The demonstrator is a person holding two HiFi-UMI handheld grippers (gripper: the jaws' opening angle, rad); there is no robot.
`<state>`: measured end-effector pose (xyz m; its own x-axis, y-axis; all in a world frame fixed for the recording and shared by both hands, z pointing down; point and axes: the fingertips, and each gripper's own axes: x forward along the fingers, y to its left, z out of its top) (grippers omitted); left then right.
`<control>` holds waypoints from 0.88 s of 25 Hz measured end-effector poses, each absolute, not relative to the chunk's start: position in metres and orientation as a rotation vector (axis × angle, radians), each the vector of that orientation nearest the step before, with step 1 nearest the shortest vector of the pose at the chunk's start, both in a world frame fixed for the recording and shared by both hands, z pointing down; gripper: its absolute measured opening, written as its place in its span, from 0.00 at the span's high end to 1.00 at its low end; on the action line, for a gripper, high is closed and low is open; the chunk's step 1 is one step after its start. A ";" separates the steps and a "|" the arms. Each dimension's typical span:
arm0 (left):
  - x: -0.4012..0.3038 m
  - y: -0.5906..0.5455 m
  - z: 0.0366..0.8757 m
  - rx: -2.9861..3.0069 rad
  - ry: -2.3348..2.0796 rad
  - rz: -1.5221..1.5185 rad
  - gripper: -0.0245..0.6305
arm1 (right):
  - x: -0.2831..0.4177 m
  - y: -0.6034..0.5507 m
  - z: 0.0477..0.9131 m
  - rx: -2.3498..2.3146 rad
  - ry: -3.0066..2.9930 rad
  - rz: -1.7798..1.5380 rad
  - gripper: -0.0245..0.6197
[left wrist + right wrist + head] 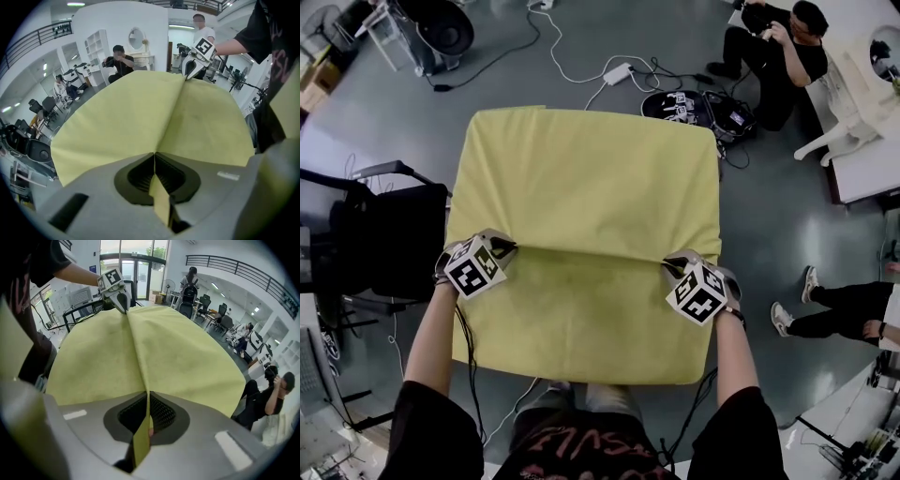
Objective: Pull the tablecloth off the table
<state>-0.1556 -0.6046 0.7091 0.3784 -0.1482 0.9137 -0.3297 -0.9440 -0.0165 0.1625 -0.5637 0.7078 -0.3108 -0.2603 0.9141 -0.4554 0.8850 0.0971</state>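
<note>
Left gripper [506, 248] and right gripper [668, 263], each clamped on a raised fold of yellow tablecloth [581, 178] stretched between them.

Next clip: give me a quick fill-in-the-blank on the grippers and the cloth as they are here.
1. The tablecloth is ____ in colour.
2. It is pinched at ____ places, by the left gripper and the right gripper.
3. Open or shut: both grippers' jaws are ____ on the cloth.
Missing words: yellow; two; shut.

Yellow tablecloth [591, 178], left claw [508, 249] and right claw [671, 265] each clamped on it, cloth creased between them
</note>
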 end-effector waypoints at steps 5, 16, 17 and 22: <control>-0.162 -0.577 0.695 2.494 -0.414 1.588 0.95 | 0.156 -0.533 0.690 0.547 -1.900 0.204 0.94; -0.184 -0.488 0.672 2.584 -0.359 1.565 0.95 | 0.131 -0.436 0.663 0.664 -1.862 0.184 0.94; -0.187 -0.476 0.672 2.585 -0.354 1.563 0.95 | 0.128 -0.425 0.660 0.675 -1.858 0.185 0.94; -0.194 -0.417 0.669 2.586 -0.320 1.570 0.95 | 0.123 -0.369 0.649 0.709 -1.849 0.191 0.94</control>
<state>-0.1943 -0.4167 0.6688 0.4465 -0.1276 0.8856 -0.2297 -0.9730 -0.0243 0.1227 -0.3694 0.6491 -0.2281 -0.3781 0.8972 -0.5537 0.8084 0.1999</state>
